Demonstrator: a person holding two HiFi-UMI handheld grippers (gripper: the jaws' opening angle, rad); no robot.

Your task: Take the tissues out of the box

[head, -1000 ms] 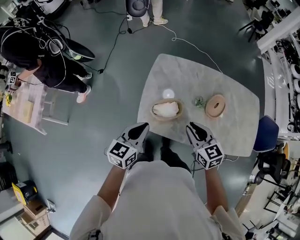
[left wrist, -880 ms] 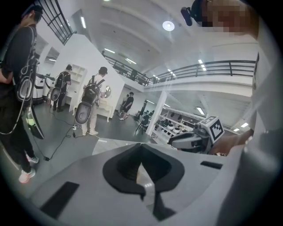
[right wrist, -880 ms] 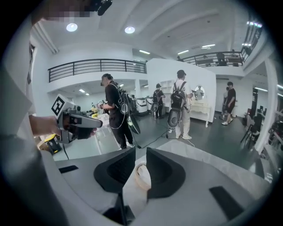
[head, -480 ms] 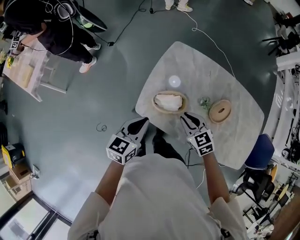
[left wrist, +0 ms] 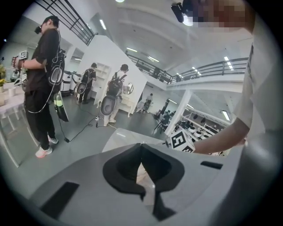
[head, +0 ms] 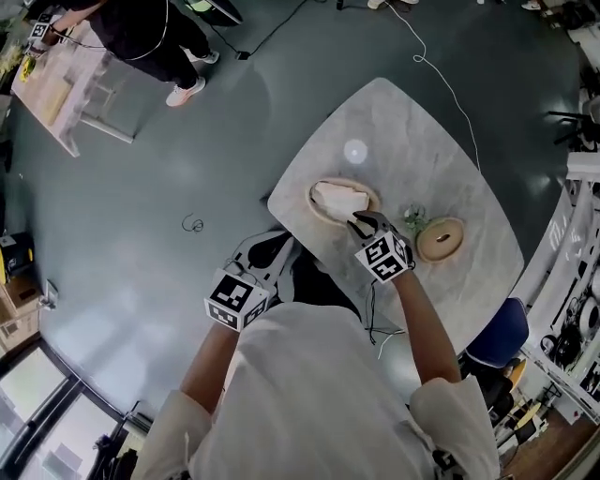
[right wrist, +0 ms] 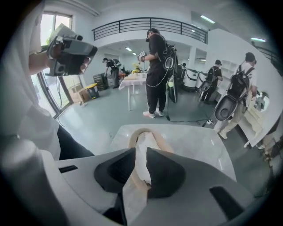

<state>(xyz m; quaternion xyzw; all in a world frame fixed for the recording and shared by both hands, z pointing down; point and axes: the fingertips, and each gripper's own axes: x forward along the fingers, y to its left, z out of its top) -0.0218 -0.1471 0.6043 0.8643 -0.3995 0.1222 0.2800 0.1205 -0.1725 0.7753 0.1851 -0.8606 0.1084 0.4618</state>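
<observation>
Head view: The marble bench (head: 412, 131) is seen from steeply above, over a grey floor (head: 141, 206). A round wooden box (head: 312, 199) stands near the bench's near-left edge, filled with white tissues (head: 339, 197). A round wooden lid (head: 441, 238) lies to the right of the box, apart from it. The right hand-held gripper (head: 357, 222) is held over the bench with its tips at the box's near-right rim. The left hand-held gripper (head: 277, 247) is held off the bench's near-left edge, above the floor. A person in dark clothes (head: 141, 28) is noted far left.

Left gripper view: The jaw tips are seen touching; nothing is gripped between them. The marker cube (left wrist: 180, 141) of the right hand-held gripper is visible to the right, beyond the jaws.

Right gripper view: The jaws are partly closed, with a narrow gap filled by a tissue sheet (right wrist: 142, 142), on which they are pinched. The sheet runs from the box top, between the jaws, toward the camera. The box's tan rim is seen just beyond the jaw tips.
</observation>
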